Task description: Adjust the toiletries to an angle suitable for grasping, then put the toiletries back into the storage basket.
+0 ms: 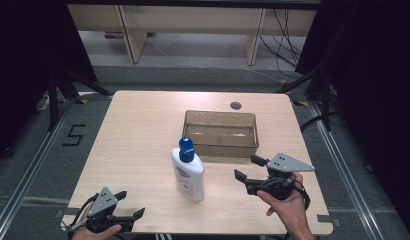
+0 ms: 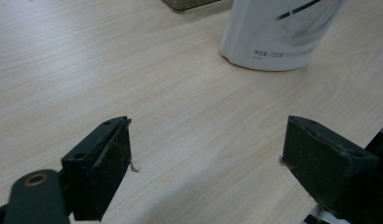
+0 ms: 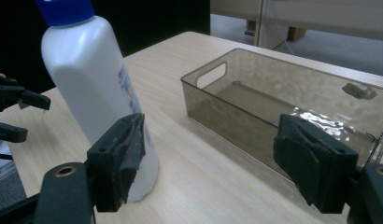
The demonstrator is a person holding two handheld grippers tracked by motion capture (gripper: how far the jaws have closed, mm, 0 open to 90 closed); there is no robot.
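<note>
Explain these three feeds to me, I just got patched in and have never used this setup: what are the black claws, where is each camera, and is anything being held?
No robot arm here: a person holds a two-jaw hand tool in each hand. The high view looks down on the wooden table. There the left gripper sits at the near left edge and the right gripper at the near right.

The other two pictures come from cameras riding on each gripper, looking out between its own black jaws.

On the table stand a white bottle with a blue cap, and behind it a smoky clear plastic bin, which looks empty.

Nothing is held. Both grippers are open with only bare table between the jaws. The right one is angled toward the bottle and bin.
</note>
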